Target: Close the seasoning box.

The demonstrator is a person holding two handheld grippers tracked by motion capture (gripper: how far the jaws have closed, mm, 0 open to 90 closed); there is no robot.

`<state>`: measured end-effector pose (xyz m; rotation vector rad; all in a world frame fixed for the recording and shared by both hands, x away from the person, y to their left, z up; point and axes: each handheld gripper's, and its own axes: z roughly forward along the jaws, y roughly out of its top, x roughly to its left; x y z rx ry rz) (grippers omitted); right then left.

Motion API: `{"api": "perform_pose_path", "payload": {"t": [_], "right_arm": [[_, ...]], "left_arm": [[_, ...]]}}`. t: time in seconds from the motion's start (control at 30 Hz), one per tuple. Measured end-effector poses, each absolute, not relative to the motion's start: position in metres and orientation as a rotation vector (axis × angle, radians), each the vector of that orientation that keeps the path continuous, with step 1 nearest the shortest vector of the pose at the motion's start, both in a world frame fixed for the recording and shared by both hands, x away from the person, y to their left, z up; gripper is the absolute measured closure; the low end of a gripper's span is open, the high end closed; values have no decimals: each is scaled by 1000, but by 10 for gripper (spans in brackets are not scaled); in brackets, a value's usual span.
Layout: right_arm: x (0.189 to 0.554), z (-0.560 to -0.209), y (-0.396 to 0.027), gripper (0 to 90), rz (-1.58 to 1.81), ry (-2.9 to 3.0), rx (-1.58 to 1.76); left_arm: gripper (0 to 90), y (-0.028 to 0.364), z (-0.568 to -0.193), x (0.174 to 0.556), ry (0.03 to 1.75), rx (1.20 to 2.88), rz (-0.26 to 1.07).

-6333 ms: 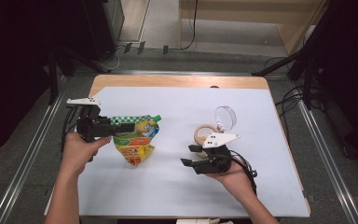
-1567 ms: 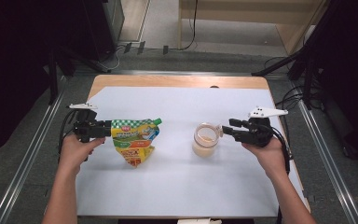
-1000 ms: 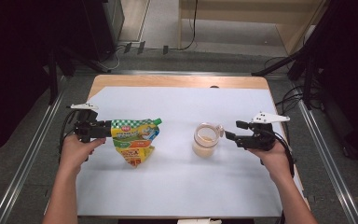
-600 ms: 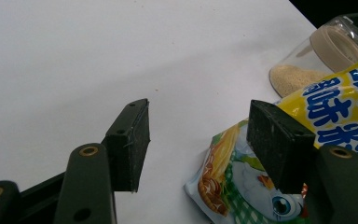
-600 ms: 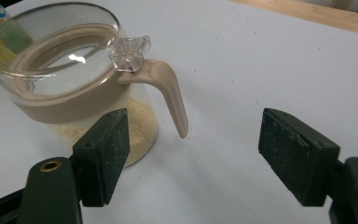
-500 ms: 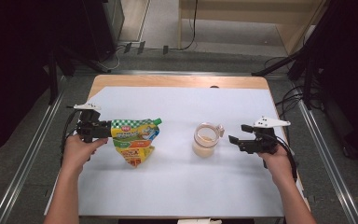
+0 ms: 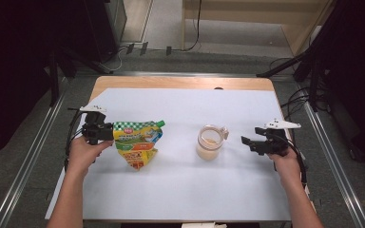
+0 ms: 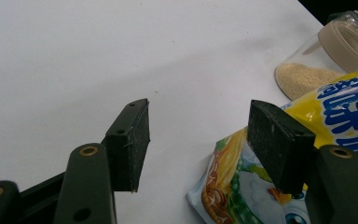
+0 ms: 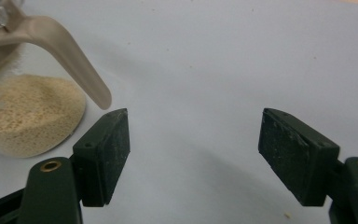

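Two containers are listed on the counter [image 7: 180, 190]: a clear jar [image 7: 209, 142], lid flipped open, part filled with tan granules, standing at centre; a spouted pouch [image 7: 135, 142], lying left of it. Left gripper [image 7: 100, 133]: jaws open, touching the pouch's end. Right gripper [image 7: 249, 141]: jaws open and empty, drawn back rightward from the jar since a second earlier.

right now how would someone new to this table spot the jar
On the white sheet covering the table, look right of centre, between the two grippers. The jar stands there upright: clear glass with a beige lid and a layer of pale grains at the bottom. The only other thing, the yellow and green pouch, lies flat at the left.
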<state>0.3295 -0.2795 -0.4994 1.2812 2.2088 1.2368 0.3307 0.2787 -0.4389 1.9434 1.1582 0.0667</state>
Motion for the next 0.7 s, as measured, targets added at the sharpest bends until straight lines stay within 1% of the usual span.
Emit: {"api": "perform_pose_path", "payload": {"t": [0.27, 0.7], "right_arm": [[330, -501, -282, 257, 1224, 2201, 1297], [330, -505, -277, 253, 1162, 2203, 1291]], "left_arm": [[390, 278, -442, 332, 1159, 1970, 76], [382, 282, -443, 334, 1189, 1940, 81]]}}
